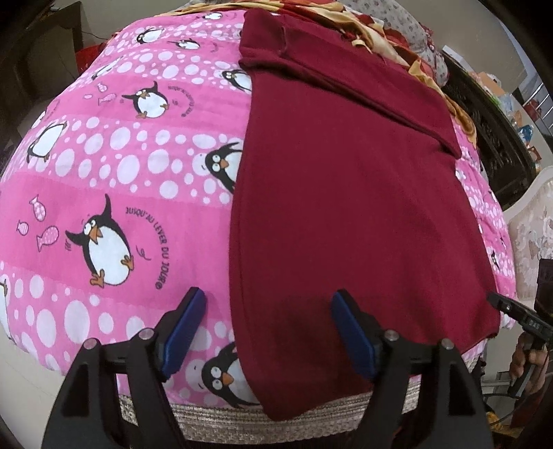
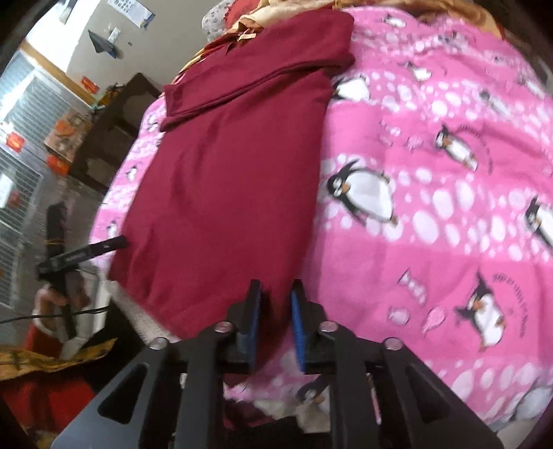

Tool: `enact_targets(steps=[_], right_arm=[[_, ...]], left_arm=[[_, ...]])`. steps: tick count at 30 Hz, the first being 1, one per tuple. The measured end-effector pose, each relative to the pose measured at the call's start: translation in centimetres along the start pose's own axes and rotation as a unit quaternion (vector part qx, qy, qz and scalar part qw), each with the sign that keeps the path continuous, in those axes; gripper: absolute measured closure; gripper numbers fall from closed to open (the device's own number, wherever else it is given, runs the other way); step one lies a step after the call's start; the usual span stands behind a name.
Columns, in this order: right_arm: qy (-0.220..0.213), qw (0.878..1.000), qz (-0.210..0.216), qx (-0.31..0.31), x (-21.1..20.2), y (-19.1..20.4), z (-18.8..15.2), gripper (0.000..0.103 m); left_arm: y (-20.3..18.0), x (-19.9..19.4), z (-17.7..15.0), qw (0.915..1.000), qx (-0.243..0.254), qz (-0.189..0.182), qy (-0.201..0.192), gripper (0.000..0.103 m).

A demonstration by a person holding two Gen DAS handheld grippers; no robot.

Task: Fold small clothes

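Garment: a dark maroon knit shirt (image 1: 345, 207), folded lengthwise into one long narrow panel, smooth and almost free of creases.
Top end: a sleeve or upper flap (image 1: 349, 86) lies folded across the far end in a slanted band, its hem running diagonally over the panel.
Bottom end: the hem (image 2: 155, 304) reaches the near edge of the bed and hangs slightly over it.
Position: it lies flat on a pink quilt printed with penguins, fish and white dots (image 1: 121, 165), lengthwise away from the person, close to one side edge of the quilt.
Left gripper (image 1: 269, 331): black frame with blue pads, jaws spread wide and holding nothing; one finger stands over the quilt, the other over the shirt's near hem, straddling the long folded edge.
Right gripper (image 2: 274, 324): jaws narrow with a gap between the blue pads; the shirt's near edge shows in the gap, but I cannot tell whether the pads pinch the cloth. This view is slightly blurred.
Other gripper seen from each side: in each view the opposite tool shows as a black finger (image 2: 103, 247) right beside the shirt's corner.
Beyond the shirt: a rumpled gold and red floral cloth (image 1: 376, 27) lies at the far end of the bed.
Edge of bed: a woven beige band (image 1: 214, 419) runs under the quilt's near edge.
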State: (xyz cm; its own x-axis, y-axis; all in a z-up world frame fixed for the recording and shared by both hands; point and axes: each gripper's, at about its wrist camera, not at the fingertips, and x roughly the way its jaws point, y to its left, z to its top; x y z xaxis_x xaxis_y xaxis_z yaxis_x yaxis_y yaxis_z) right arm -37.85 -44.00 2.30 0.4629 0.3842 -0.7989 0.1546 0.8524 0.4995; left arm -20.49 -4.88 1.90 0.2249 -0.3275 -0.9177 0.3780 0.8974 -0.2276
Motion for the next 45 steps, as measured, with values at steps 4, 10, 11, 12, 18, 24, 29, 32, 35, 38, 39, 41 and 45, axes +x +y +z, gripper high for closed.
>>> enact_targets(steps=[4,10,11,12,18,24,29,32,35,38,39,41,45], right_arm=[[0.004,1.0,0.027,0.015,0.4,-0.1,-0.9,0.051],[0.003,0.998,0.061,0.028,1.0,-0.4,-1.2,0.048],[0.005,0.998,0.062,0.028,1.1,-0.4,-1.2,0.048],[0.005,0.998,0.064,0.028,1.1,-0.4,-1.1,0.048],[0.009,0.997,0.07,0.029,0.8,-0.4,-0.8,0.047],[0.015,0.995,0.091,0.029,1.2,-0.5,-1.0,0.043],[0.006,0.99,0.132,0.047,2.3,-0.8,-1.0,0.043],[0.005,0.99,0.135,0.04,2.6,-0.3,-1.0,0.043],[0.008,0.991,0.13,0.012,2.1,0.4,-1.0,0.045],[0.017,0.991,0.129,0.01,2.4,0.5,-1.1,0.045],[0.018,0.991,0.134,0.018,2.6,0.2,-1.2,0.045],[0.012,0.987,0.153,0.046,3.0,-0.4,-1.3,0.044],[0.006,0.985,0.16,0.058,3.2,-0.7,-1.4,0.043]], left_arm=[[-0.3,0.1,-0.3,1.0,0.0,0.005,0.004,0.02],[-0.8,0.2,-0.5,0.9997,0.013,0.016,0.009,0.018],[-0.8,0.2,-0.5,0.9997,0.015,0.017,0.009,0.018],[-0.8,0.3,-0.5,0.9997,0.016,0.018,0.009,0.018],[-0.9,0.3,-0.5,0.9996,0.019,0.02,0.011,0.017],[-0.9,0.3,-0.8,0.9995,0.019,0.016,0.02,0.017],[-1.2,0.5,-0.8,0.9994,0.019,0.019,0.02,0.016],[-1.6,0.6,-0.6,0.9991,0.026,0.021,0.026,0.016],[-1.7,0.6,-0.5,0.9991,0.026,0.016,0.03,0.019],[-1.6,0.7,-0.5,0.9993,0.019,0.014,0.03,0.019],[-1.6,0.7,-0.5,0.9993,0.016,0.015,0.03,0.019],[-1.6,0.7,-0.4,0.9994,0.012,0.016,0.03,0.019],[-1.5,0.3,-0.1,0.9995,0.002,-0.002,0.03,0.033]])
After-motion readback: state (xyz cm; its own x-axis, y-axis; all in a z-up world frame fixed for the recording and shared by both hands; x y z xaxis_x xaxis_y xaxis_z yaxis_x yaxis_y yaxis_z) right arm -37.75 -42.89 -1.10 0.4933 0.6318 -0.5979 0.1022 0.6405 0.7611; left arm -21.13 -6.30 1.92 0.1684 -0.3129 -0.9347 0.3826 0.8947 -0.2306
